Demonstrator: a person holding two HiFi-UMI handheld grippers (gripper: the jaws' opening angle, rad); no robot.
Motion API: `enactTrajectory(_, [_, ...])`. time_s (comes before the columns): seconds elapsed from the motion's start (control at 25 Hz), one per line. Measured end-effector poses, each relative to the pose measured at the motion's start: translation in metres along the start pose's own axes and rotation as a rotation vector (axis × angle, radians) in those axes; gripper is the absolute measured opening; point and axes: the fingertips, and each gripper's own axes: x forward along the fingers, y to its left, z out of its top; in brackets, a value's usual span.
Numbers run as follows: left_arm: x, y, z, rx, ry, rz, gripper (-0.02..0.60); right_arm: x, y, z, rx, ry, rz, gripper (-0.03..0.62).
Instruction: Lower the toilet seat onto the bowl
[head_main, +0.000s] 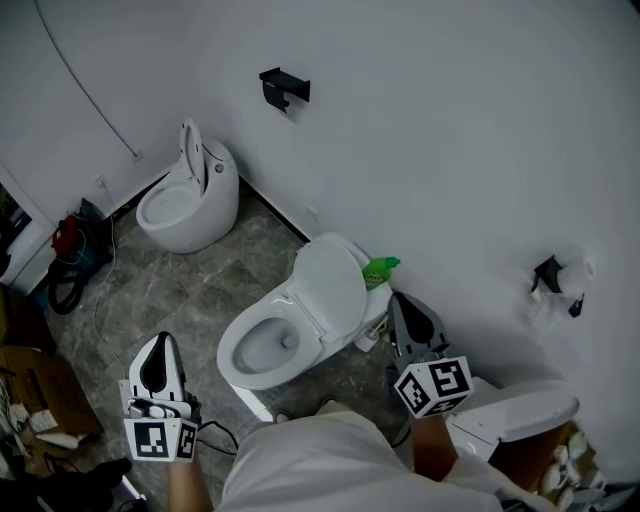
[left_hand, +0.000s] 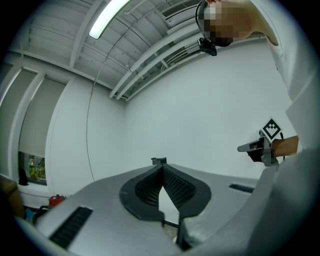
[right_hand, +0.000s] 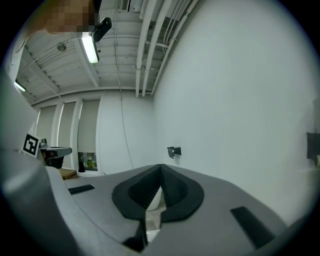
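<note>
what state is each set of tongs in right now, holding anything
left tongs: closed, holding nothing
right tongs: closed, holding nothing

Head camera looks steeply down. Cameras on the left gripper (head_main: 162, 342), 7 o'clock, and right gripper (head_main: 402, 300), 5 o'clock, look level, sharing the wall bracket (head_main: 283, 88).

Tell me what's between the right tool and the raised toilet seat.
A green object sits right beside the raised seat, between it and the right tool. The head view shows this; what the object is can't be told.
</note>
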Motion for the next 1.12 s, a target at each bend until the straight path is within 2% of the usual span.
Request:
enactTrajectory(0.84, [-0.014, -0.014, 0.000, -0.002, 0.028, 0.040, 0.006, 0.007, 0.010, -0.005, -0.007, 0.029, 0.068, -0.003])
enactTrajectory(1.12, [-0.011, -0.027, -0.004, -0.007, 0.038, 0.017, 0.006, -0.004, 0.005, -0.013, -0.004, 0.045, 0.061, -0.003])
